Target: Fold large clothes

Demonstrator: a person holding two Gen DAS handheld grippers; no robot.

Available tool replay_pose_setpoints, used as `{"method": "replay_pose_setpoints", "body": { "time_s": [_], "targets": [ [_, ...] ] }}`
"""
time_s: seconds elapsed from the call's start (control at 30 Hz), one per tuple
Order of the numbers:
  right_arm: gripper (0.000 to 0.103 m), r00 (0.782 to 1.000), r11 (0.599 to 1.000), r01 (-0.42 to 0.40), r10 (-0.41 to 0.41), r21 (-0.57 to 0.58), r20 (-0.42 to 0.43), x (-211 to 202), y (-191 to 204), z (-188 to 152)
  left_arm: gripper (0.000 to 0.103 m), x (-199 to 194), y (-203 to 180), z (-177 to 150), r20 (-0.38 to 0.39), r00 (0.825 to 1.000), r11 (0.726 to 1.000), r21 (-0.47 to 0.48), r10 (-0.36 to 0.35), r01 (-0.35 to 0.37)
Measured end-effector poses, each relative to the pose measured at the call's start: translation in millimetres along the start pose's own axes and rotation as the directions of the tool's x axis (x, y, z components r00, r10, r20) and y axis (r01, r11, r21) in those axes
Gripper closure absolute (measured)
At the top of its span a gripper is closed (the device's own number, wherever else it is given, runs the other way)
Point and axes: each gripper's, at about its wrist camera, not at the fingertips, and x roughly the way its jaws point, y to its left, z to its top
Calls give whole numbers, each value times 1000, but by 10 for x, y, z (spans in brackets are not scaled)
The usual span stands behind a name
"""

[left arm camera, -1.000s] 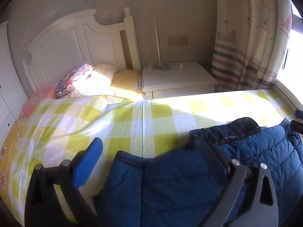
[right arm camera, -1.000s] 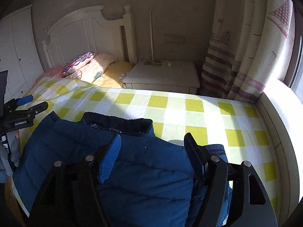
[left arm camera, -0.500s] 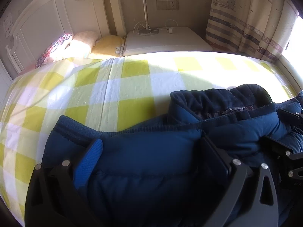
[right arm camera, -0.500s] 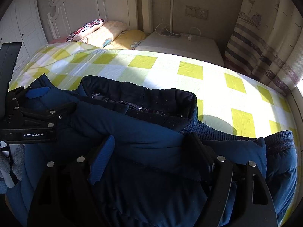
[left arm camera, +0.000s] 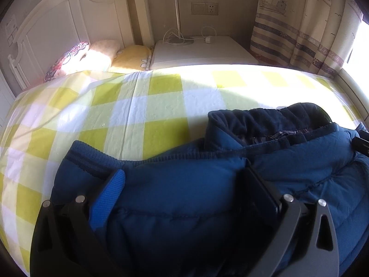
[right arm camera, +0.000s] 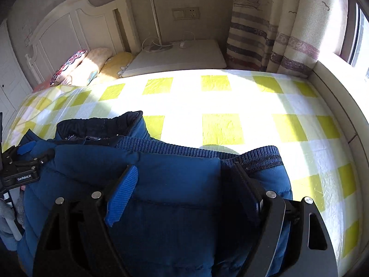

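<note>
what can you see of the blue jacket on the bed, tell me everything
The jacket is a puffy, quilted blue coat with a darker fleecy collar, a zip and ribbed knit cuffs. It lies folded over itself on the yellow checked bedspread, collar toward the headboard. The left gripper and right gripper each straddle a fold; the right jaws are opening.

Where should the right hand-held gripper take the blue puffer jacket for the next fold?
Probably the ribbed cuff at the blue puffer jacket's far right edge. It lies flat and thin on the checked bedsheet, so the right hand-held gripper, now opening over thick padding, could come from the bare right side.
</note>
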Motion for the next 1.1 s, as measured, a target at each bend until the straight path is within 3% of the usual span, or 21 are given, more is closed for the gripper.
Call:
{"method": "replay_pose_setpoints", "body": {
  "time_s": [0.07, 0.17, 0.3, 0.43, 0.5, 0.57, 0.67, 0.83, 0.97, 1.03, 1.1],
  "targets": [
    [29, 1000, 1000, -10, 10, 1, -10, -15, -11, 11, 2, -4, -3, 1, 1, 1000, 1000, 2, 3, -3],
    [27, 988, 992, 124, -121, -30, 93, -228, -5, 12, 2, -10, -6, -4, 2, 1000, 1000, 2, 7, -7],
    [25, 997, 995, 74, -75, 67, 16, -19, -266, -23, 2, -16, 2, -6, 2, 1000, 1000, -4, -2, 2],
    [24, 988, 988, 156, -156, 10, -17, -61, -128, 45, 2, -16, 0, -8, 3, 1000, 1000, -4, -2, 2],
    [24, 978, 980, 199, -199, 8, 56, -283, 17, 82, 2, -14, 4, -7, 3, 1000, 1000, -5, -3, 3],
    [21, 986, 991, 129, -126, -20, 109, -438, 260, 121, 2, -15, 2, -9, 3, 1000, 1000, -6, -5, 5],
    [19, 996, 982, 59, -47, -182, 71, -355, 824, 121, 2, -17, 1, -12, 3, 1000, 1000, -6, -4, 4],
    [18, 996, 935, 79, -92, -345, -21, 146, 1341, -87, 2, -16, 11, -11, 2, 1000, 1000, -9, -9, 9],
    [17, 996, 945, 55, -74, -322, -46, 176, 1205, -88, 2, -14, 9, -10, 2, 1000, 1000, -13, -14, 14],
    [17, 990, 953, 141, -142, -270, 17, 57, 974, -27, 2, -15, 6, -10, 2, 1000, 1000, -14, -15, 15],
    [17, 982, 973, 191, -187, -131, 39, -38, 545, 36, 2, -16, -2, -8, 3, 1000, 1000, -15, -16, 16]
  ]
}}
